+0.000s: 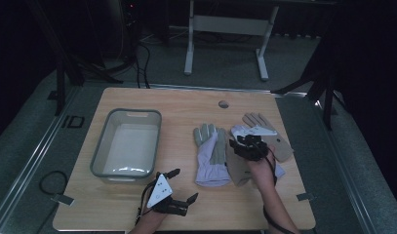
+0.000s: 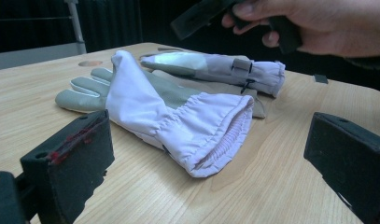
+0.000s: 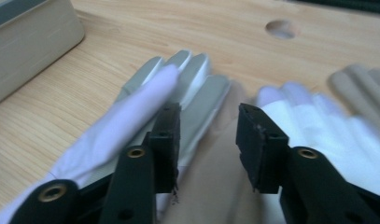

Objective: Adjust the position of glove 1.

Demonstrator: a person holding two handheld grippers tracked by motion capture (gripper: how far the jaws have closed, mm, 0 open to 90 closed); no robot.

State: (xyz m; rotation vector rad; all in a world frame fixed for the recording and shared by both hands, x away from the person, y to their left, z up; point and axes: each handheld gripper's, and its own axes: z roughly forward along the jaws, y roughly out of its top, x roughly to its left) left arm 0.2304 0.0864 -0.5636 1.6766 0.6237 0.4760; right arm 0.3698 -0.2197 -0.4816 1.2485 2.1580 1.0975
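Right gripper [image 3: 207, 140] view shows jaws parted above gloves [image 3: 178, 88].

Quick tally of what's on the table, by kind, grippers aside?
Gloves: 3 (lavender-and-grey glove, white glove, tan glove; overlap may hide more)
Bins: 1 (grey tub)
Total: 4

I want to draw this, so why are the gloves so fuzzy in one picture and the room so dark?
In the right gripper view the gloves blur, most at the right, being close to the camera. In the high view the table is lit, while the floor around it is dim. In the left gripper view the lilac cuff is sharp, and light gleams on the far glove.
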